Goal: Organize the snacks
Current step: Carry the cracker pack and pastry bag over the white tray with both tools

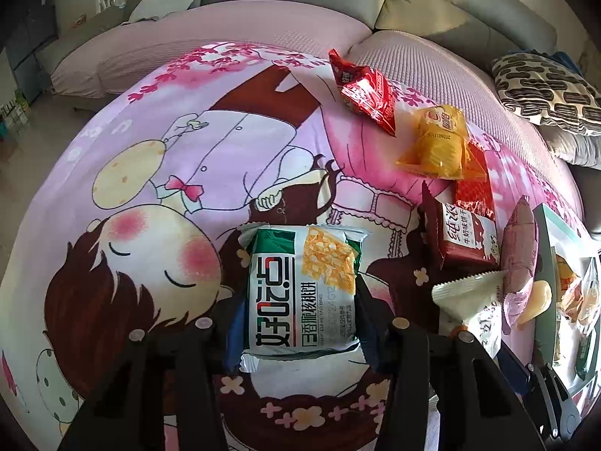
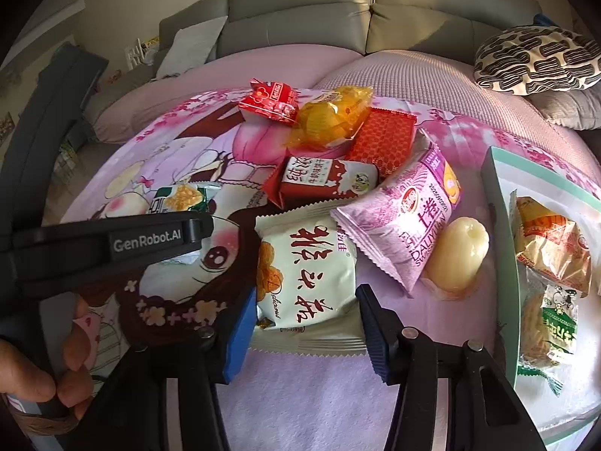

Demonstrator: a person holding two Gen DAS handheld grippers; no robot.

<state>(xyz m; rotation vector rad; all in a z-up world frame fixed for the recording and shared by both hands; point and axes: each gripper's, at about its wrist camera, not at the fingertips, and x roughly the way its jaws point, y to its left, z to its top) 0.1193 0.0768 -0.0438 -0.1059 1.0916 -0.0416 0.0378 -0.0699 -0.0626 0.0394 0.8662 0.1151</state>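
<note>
While grippers clamp packets, tray (image 2: pixel 499 203) holds snacks (image 2: pixel 552 251).

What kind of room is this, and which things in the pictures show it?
Most likely a home living room. A grey sofa stands behind, a patterned cushion lies on its seat, and a cartoon-print blanket is spread out under the snack packets.

"GenRobot.AI" on the left hand-held gripper (image 2: pixel 157 242); "DALIYUAN" on the pink packet (image 2: pixel 405 221).
</note>
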